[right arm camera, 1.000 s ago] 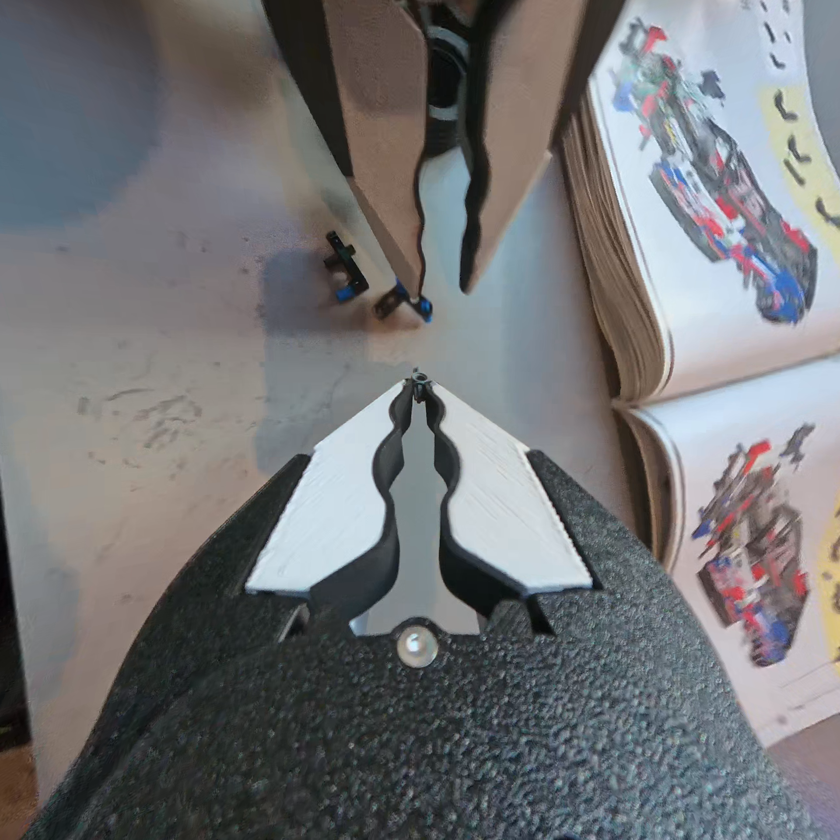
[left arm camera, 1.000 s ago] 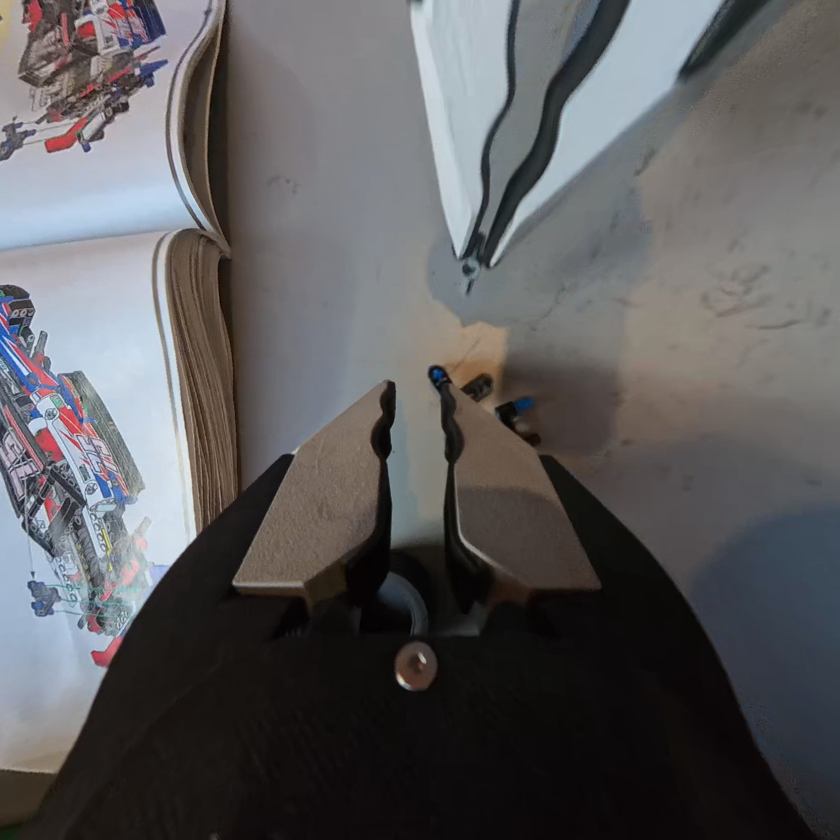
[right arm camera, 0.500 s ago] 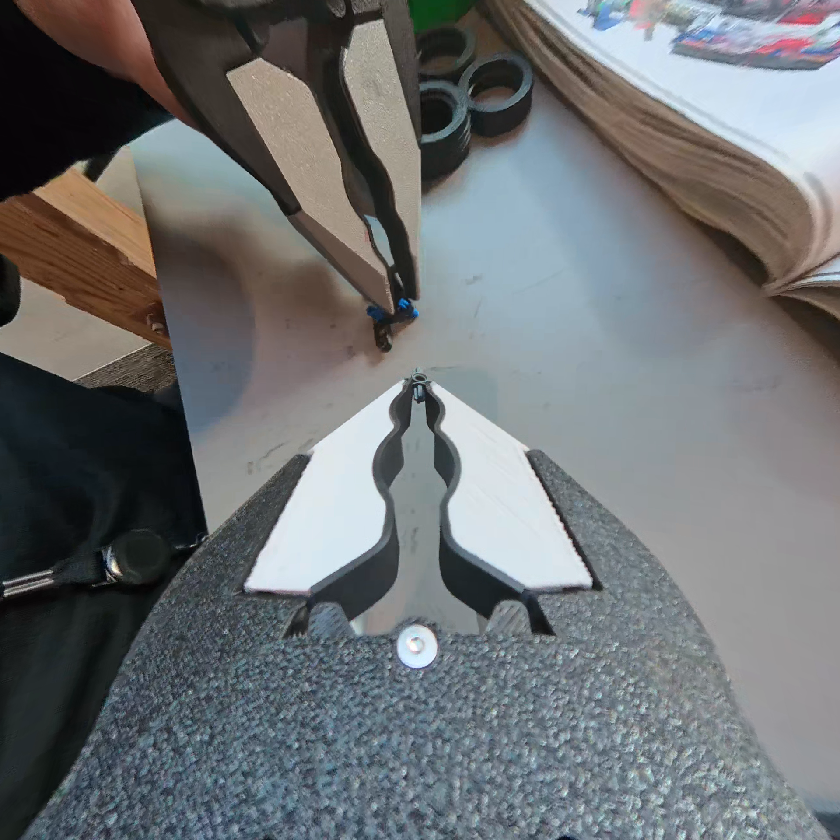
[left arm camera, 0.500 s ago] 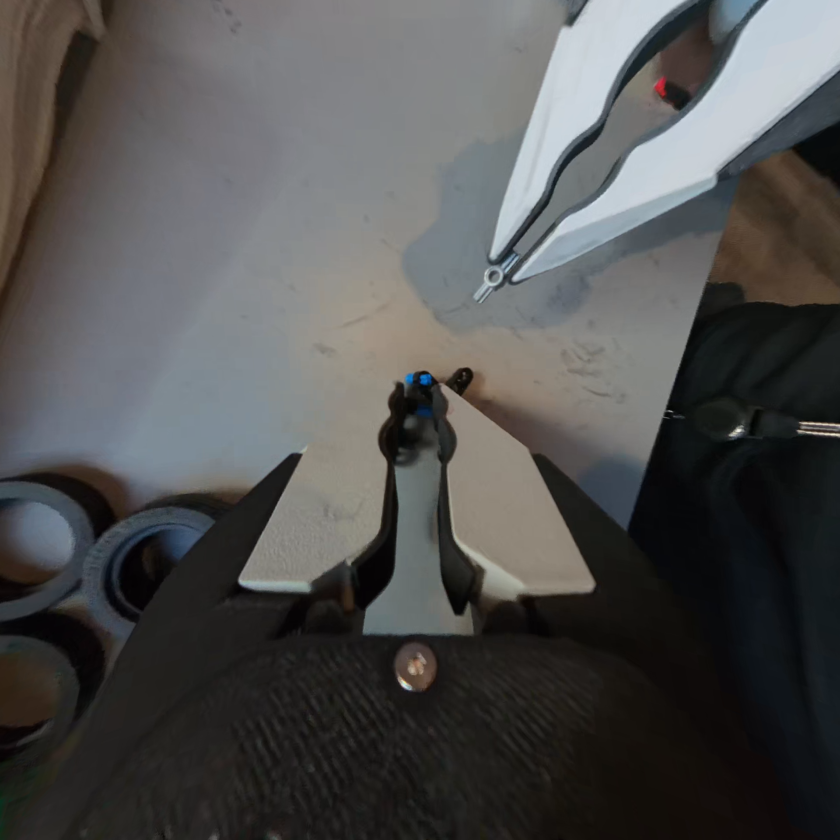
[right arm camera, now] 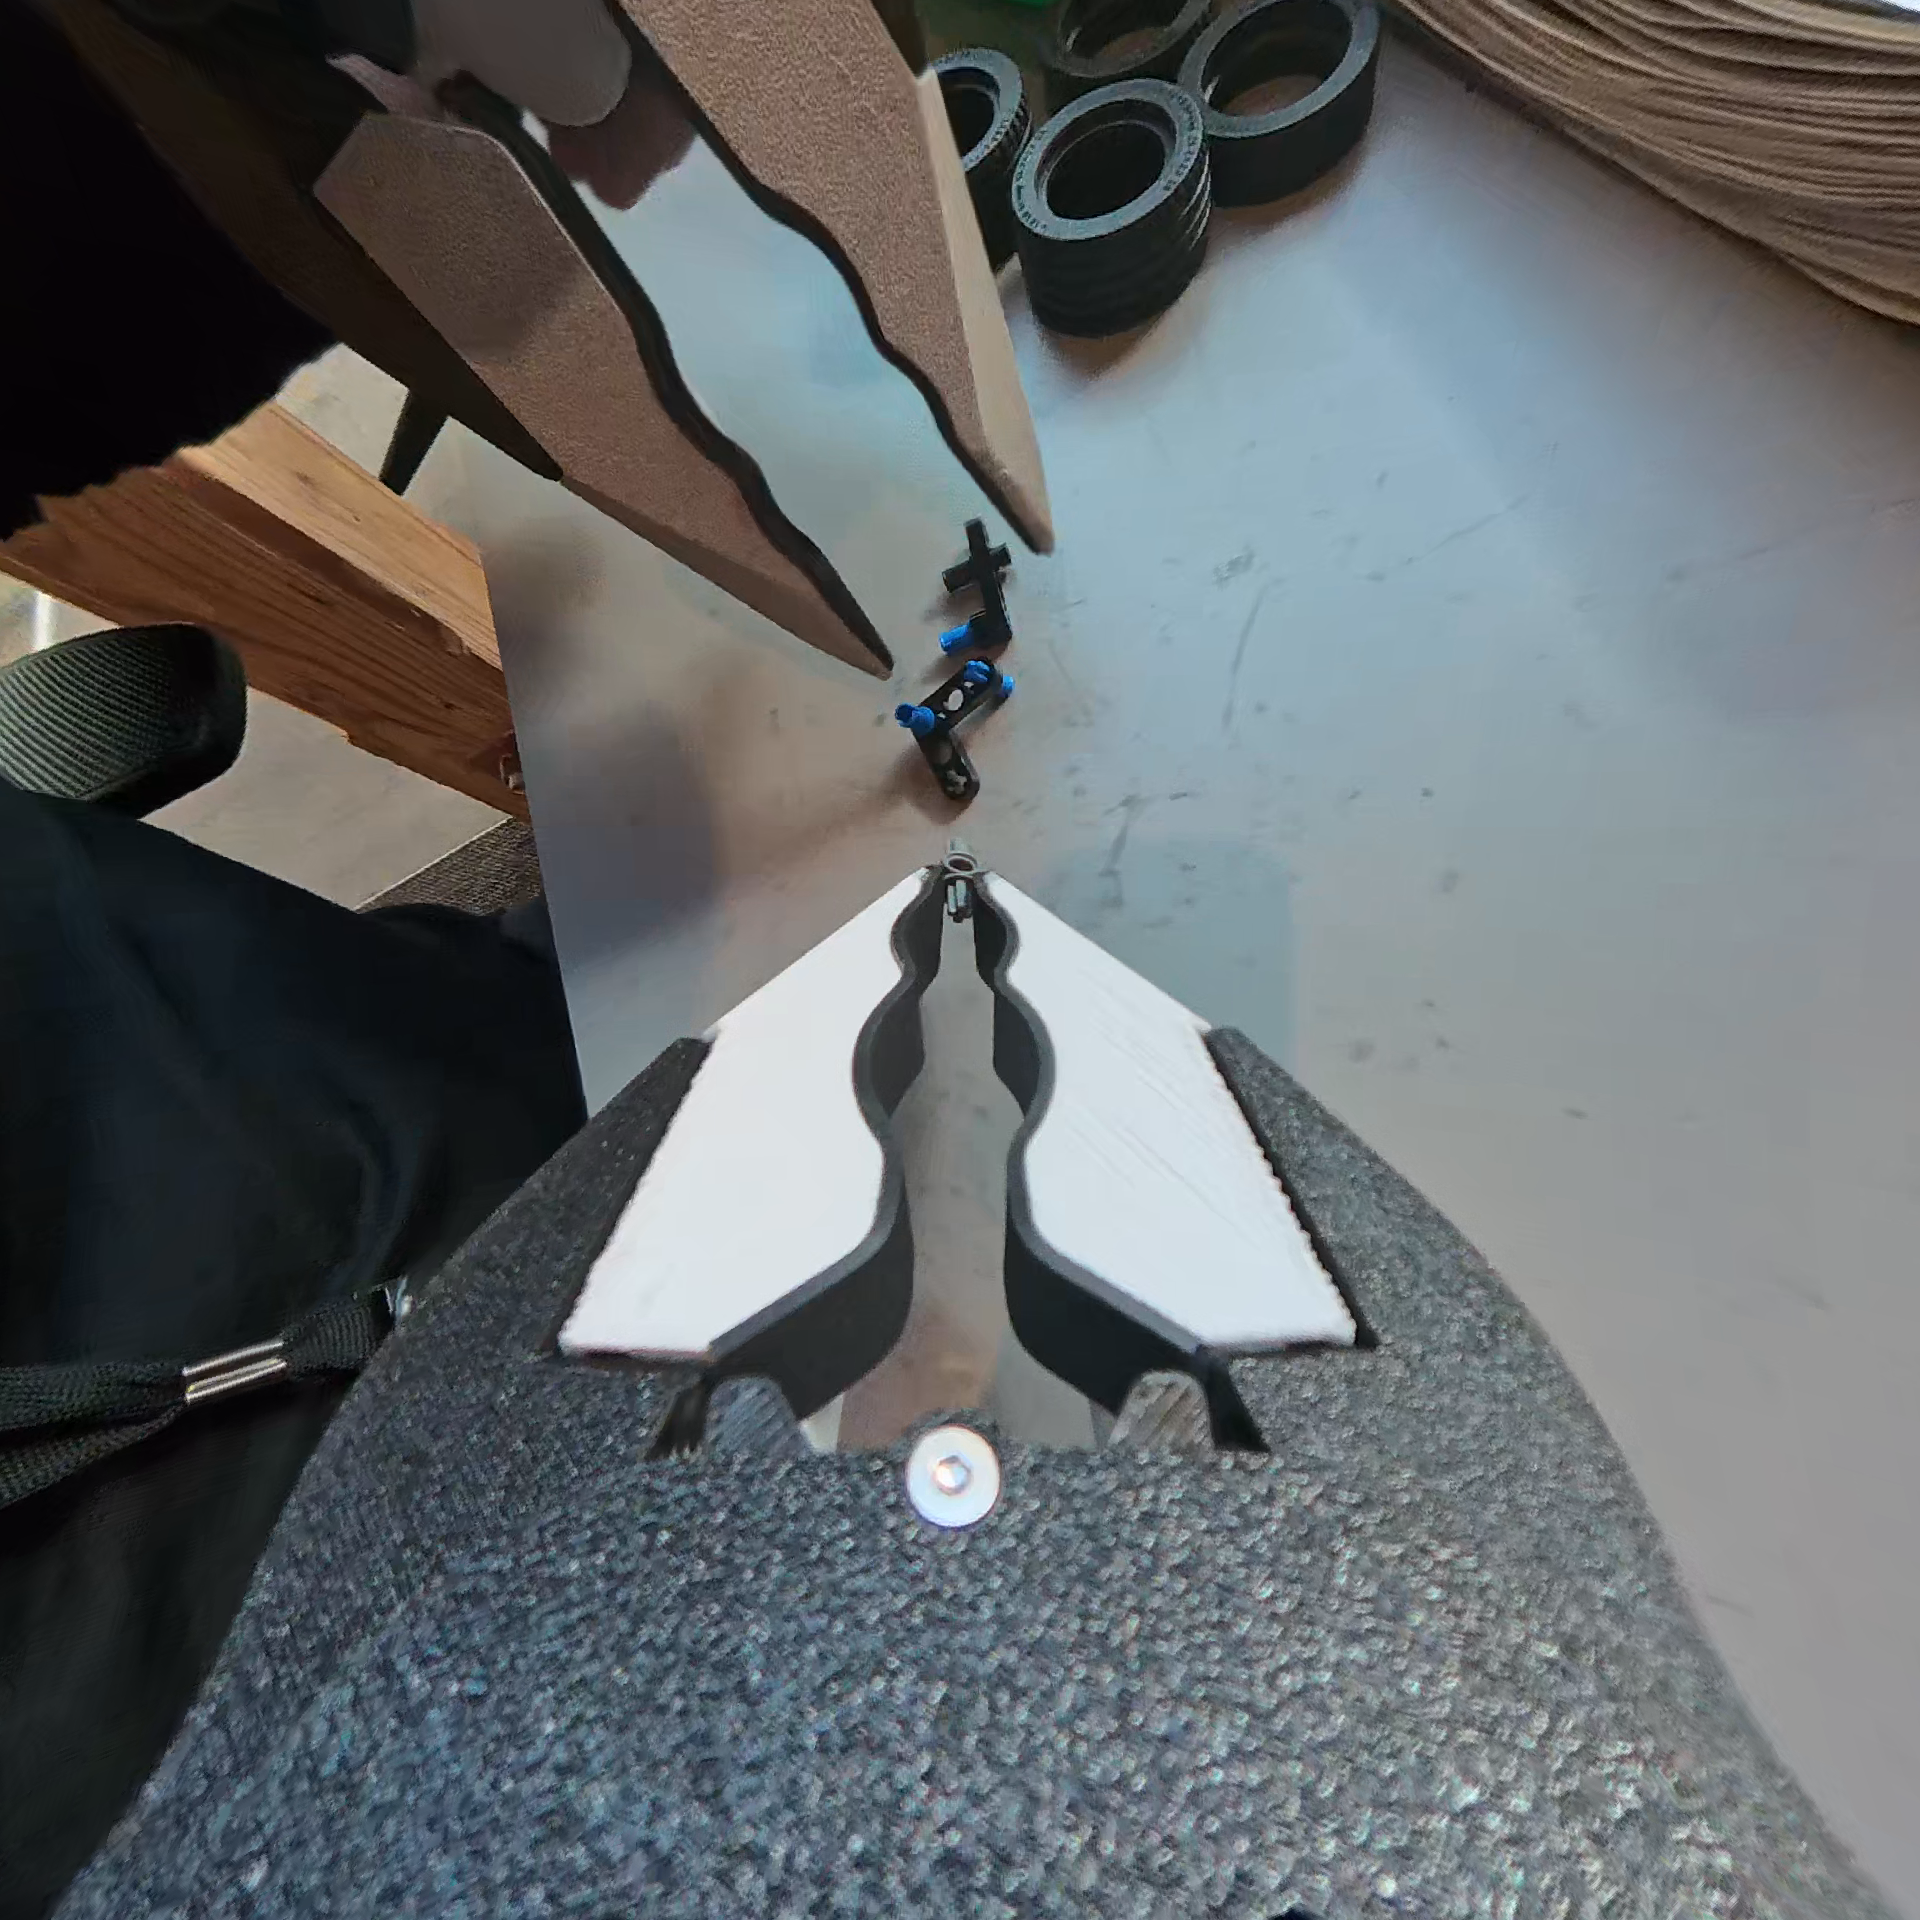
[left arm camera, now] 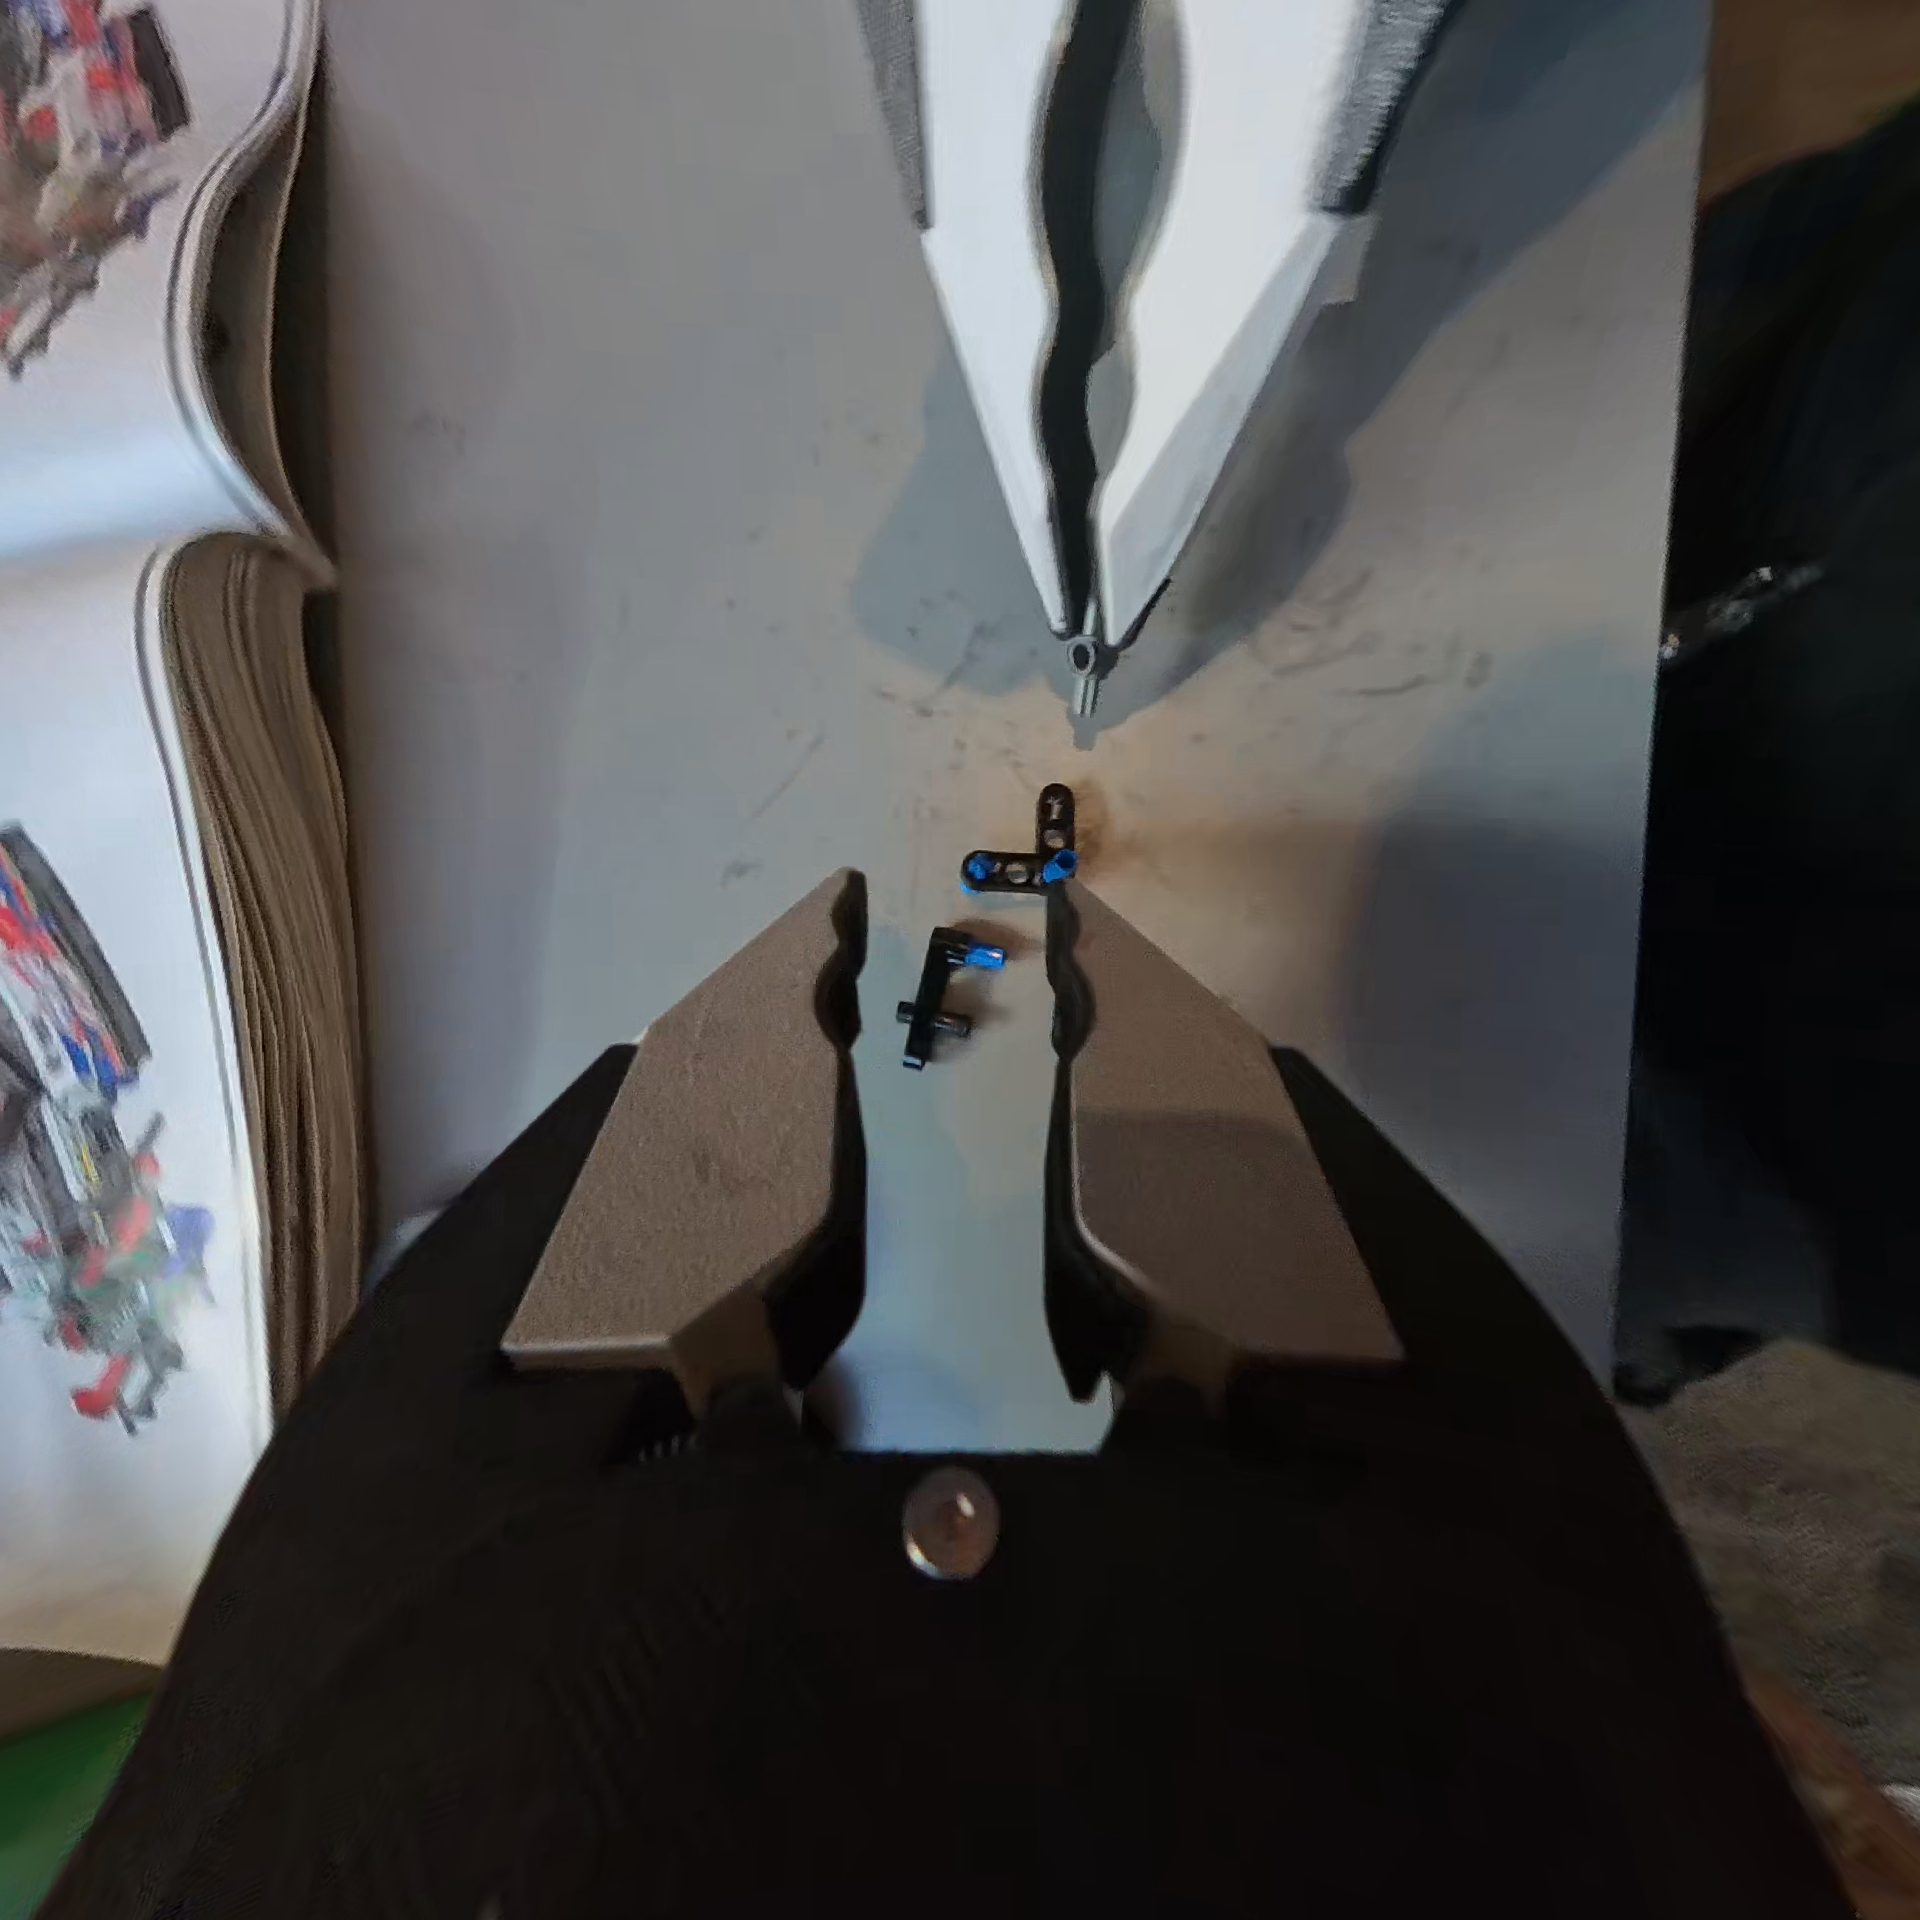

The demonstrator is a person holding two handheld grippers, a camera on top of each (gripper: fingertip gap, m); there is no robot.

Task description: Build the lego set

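My left gripper (left arm camera: 954, 891) is open and empty, low over the grey table. A black L-shaped lego beam with blue pins (left arm camera: 1016, 868) lies just past its tips. A black cross-shaped piece with one blue pin (left arm camera: 935, 997) lies between its fingers. My right gripper (right arm camera: 958, 883) is shut on a small grey connector (right arm camera: 960, 864) and points at the L-beam (right arm camera: 951, 727) from the opposite side. In the right wrist view the left gripper (right arm camera: 961, 603) straddles the cross piece (right arm camera: 982, 587). In the left wrist view the right gripper (left arm camera: 1086, 623) holds the connector (left arm camera: 1084, 665) just above the table.
An open instruction book (left arm camera: 104, 727) lies to the left; its page edges (right arm camera: 1714, 135) show in the right wrist view. Several black tyres (right arm camera: 1122, 187) stand behind the left gripper. A wooden block (right arm camera: 291, 582) and a person's dark clothing (right arm camera: 208, 1091) lie beyond the table edge. The grippers' ends are close to 6 centimeters from one another.
My left gripper has opened and let go of the black piece with blue pins, which now lies on the table. The right gripper still holds the grey connector.
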